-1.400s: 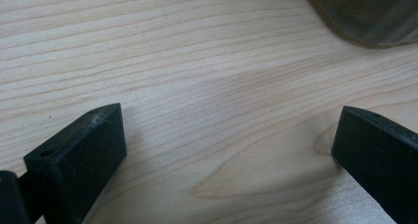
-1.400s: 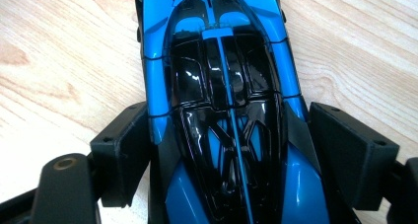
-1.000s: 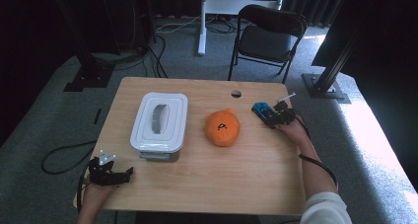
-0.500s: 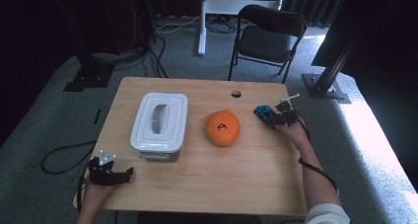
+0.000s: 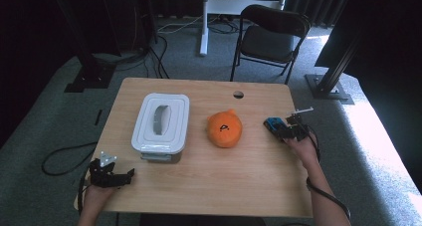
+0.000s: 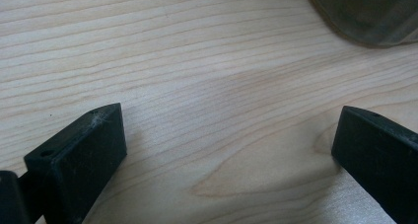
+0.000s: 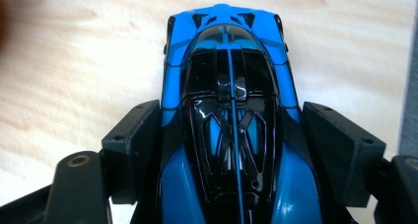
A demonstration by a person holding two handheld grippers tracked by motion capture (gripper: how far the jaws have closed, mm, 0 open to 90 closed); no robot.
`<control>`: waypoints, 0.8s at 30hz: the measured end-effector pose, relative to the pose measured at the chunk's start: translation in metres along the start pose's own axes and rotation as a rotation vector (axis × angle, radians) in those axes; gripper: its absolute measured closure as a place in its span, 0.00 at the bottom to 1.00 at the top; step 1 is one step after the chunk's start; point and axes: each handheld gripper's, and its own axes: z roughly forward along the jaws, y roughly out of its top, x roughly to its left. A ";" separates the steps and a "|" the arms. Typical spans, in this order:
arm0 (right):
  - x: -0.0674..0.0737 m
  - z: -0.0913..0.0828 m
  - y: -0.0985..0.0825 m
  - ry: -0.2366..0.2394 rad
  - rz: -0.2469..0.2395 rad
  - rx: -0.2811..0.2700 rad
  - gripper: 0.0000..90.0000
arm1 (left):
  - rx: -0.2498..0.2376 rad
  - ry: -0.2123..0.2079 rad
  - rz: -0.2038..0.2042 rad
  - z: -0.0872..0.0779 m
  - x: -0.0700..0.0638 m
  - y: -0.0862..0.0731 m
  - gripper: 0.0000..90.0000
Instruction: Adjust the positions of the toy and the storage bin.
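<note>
A wooden table (image 5: 209, 181) on grey carpet is seen from above. At the lower left of the high view, the left gripper (image 5: 110, 175) is rested with jaws spread and nothing between them. At the right edge, a blue toy car (image 5: 273, 125) is clamped by the right gripper (image 5: 289, 130); its long axis is aligned with the jaws, nose pointing away. Left of it lies an orange plush (image 5: 225, 129), then a lidded white box (image 5: 160, 121), for which the right hand is judged nearer.
</note>
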 end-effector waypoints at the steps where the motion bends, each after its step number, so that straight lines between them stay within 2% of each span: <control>1: 0.001 -0.002 -0.006 -0.012 0.007 -0.002 0.28 | 0.000 0.000 0.000 0.000 0.000 0.000 0.01; 5: 0.003 -0.014 -0.029 -0.030 0.067 -0.030 0.28 | 0.001 0.000 0.000 0.000 0.000 0.000 0.01; 10: 0.011 -0.028 -0.059 -0.062 0.123 -0.049 0.28 | 0.003 0.001 0.002 -0.001 0.000 -0.001 0.01; 15: 0.025 -0.038 -0.087 -0.079 0.122 -0.079 0.27 | 0.004 0.001 0.002 -0.001 0.000 -0.001 0.01; 17: 0.030 -0.040 -0.096 -0.084 0.140 -0.083 0.27 | 0.004 0.001 0.002 -0.001 0.000 -0.001 0.01; 20: 0.037 -0.042 -0.106 -0.103 0.142 -0.090 0.27 | 0.004 0.001 0.002 -0.001 0.000 -0.001 0.01; 24: 0.038 -0.038 -0.114 -0.109 0.136 -0.085 0.27 | 0.004 0.001 0.002 -0.001 0.000 -0.001 0.01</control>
